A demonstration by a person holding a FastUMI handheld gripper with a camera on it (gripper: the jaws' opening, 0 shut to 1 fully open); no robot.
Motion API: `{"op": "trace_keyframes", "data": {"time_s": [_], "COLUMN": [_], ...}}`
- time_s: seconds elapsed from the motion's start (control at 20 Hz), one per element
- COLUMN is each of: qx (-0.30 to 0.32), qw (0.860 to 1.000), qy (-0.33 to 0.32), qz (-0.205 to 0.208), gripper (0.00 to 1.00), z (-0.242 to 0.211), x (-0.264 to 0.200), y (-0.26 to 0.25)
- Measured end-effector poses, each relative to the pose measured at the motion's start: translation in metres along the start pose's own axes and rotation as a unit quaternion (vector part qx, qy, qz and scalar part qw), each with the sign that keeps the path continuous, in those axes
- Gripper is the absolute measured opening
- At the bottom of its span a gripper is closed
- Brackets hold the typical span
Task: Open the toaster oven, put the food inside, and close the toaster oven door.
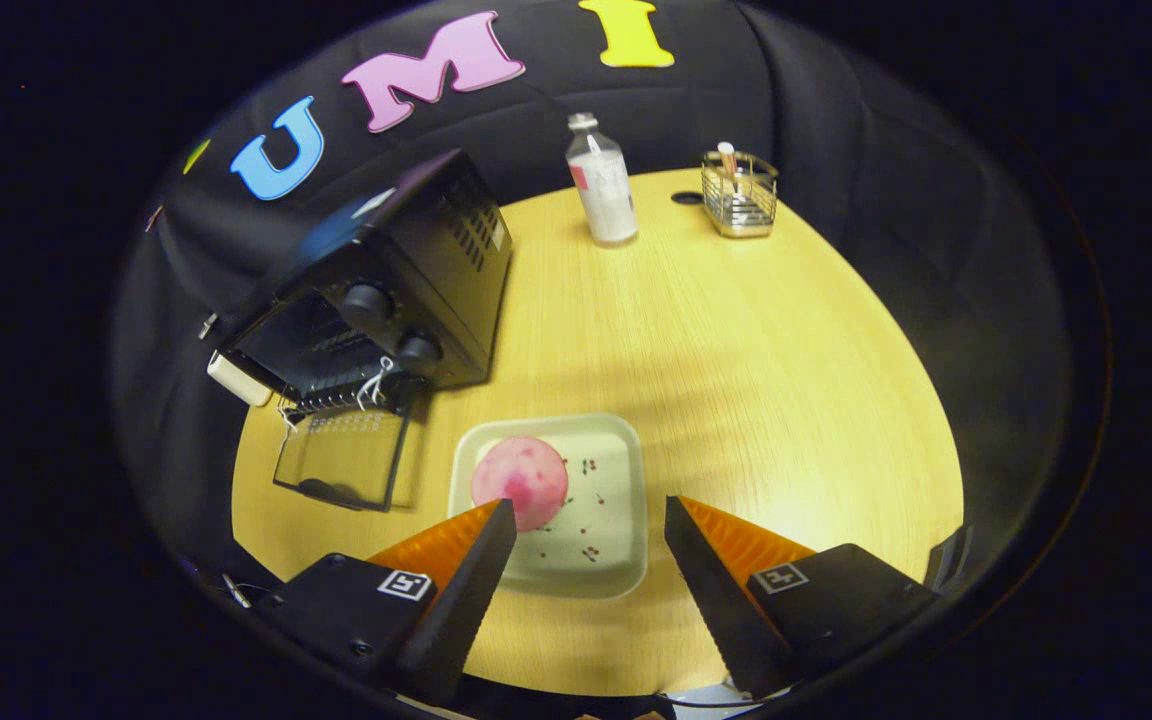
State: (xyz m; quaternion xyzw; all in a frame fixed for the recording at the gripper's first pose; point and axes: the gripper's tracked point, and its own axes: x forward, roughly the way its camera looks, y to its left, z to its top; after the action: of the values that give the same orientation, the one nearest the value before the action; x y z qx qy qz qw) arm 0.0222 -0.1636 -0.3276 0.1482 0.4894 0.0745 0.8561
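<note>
A black toaster oven [386,290] stands on the yellow wooden table [736,350], beyond and to the left of my fingers. Its glass door [341,462] hangs open, folded down flat toward the table. A round pink food item [519,480] lies on the left side of a pale square plate [596,560] with small red specks. My gripper [591,515] hovers open above the plate's near part. The left fingertip sits just by the pink food; nothing is between the fingers.
At the table's far side a white plastic bottle [602,185] stands upright. To its right a wire basket [739,195] holds a small item. A dark round hole [687,198] shows in the tabletop between them.
</note>
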Motion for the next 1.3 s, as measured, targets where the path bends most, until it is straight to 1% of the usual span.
{"op": "trace_keyframes", "data": {"time_s": [0.15, 0.3, 0.35, 0.4, 0.45, 0.5, 0.55, 0.6, 0.7, 0.75, 0.8, 0.85, 1.0, 1.1, 1.15, 1.2, 1.3], "qx": [0.025, 0.042, 0.048, 0.052, 0.058, 0.058, 0.052, 0.047, 0.023, 0.008, 0.004, -0.002, -0.03, -0.03, -0.017, -0.004, 0.038], "qw": [0.998, 0.996, 0.995, 0.994, 0.993, 0.992, 0.992, 0.993, 0.995, 0.995, 0.996, 0.996, 0.997, 0.996, 0.996, 0.996, 0.994], "qy": [0.038, 0.058, 0.064, 0.069, 0.071, 0.081, 0.092, 0.094, 0.096, 0.093, 0.089, 0.086, 0.076, 0.08, 0.082, 0.085, 0.095], "qz": [0.034, 0.048, 0.063, 0.07, 0.077, 0.074, 0.064, 0.054, 0.034, 0.022, 0.011, 0.003, 0.001, 0.012, 0.021, 0.027, 0.047], "gripper": [0.98, 0.97, 0.97, 0.93, 0.82, 0.73, 0.68, 0.51, 0.39, 0.39, 0.24, 0.12, 0.13, 0.11, 0.1, 0.06, 0.06], "z": [-0.012, -0.015, -0.015, -0.016, -0.013, -0.014, -0.016, -0.016, -0.018, -0.017, -0.017, -0.017, -0.015, -0.018, -0.02, -0.019, -0.019], "x": [0.015, 0.035, 0.038, 0.043, 0.046, 0.05, 0.052, 0.053, 0.056, 0.056, 0.057, 0.061, 0.056, 0.057, 0.055, 0.059, 0.059], "y": [-0.011, -0.021, -0.016, -0.015, -0.013, -0.013, -0.015, -0.017, -0.019, -0.023, -0.025, -0.025, -0.022, -0.018, -0.017, -0.017, -0.016]}}
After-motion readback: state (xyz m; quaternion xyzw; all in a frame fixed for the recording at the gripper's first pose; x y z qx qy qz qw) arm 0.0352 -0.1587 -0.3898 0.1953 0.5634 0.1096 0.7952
